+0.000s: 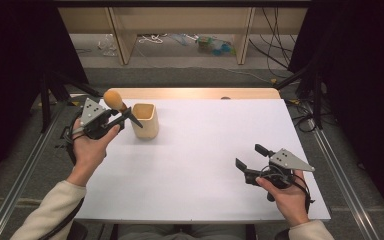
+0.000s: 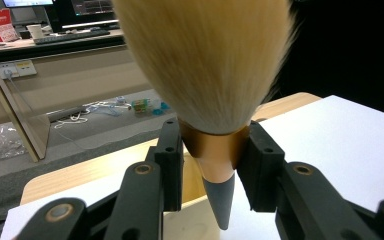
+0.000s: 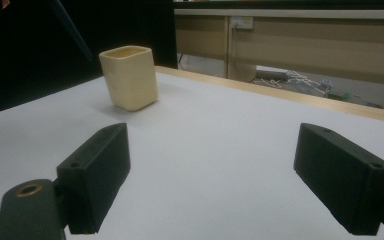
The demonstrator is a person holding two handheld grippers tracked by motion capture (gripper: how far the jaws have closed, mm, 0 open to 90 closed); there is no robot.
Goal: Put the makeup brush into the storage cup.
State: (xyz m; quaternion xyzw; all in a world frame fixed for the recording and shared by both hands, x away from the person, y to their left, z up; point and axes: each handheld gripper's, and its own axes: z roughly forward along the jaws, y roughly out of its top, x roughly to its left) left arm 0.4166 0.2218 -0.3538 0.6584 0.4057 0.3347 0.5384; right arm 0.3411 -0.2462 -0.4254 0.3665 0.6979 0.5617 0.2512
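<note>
A brush with a puffy tan head and a dark pointed handle is held at the table's far left. My left gripper is shut on it. In the left gripper view the jaws clamp the copper ferrule, the bristles rise above, and the grey handle tip points down over a cream cup. This square-sided cup stands upright just right of that gripper. My right gripper hovers open near the front right, aimed at the cup, with nothing between its jaws.
The white tabletop lies on a wooden board whose strip shows along the far edge. Metal rails run along both sides. Cables and clutter lie on the floor beyond the table under a wooden bench.
</note>
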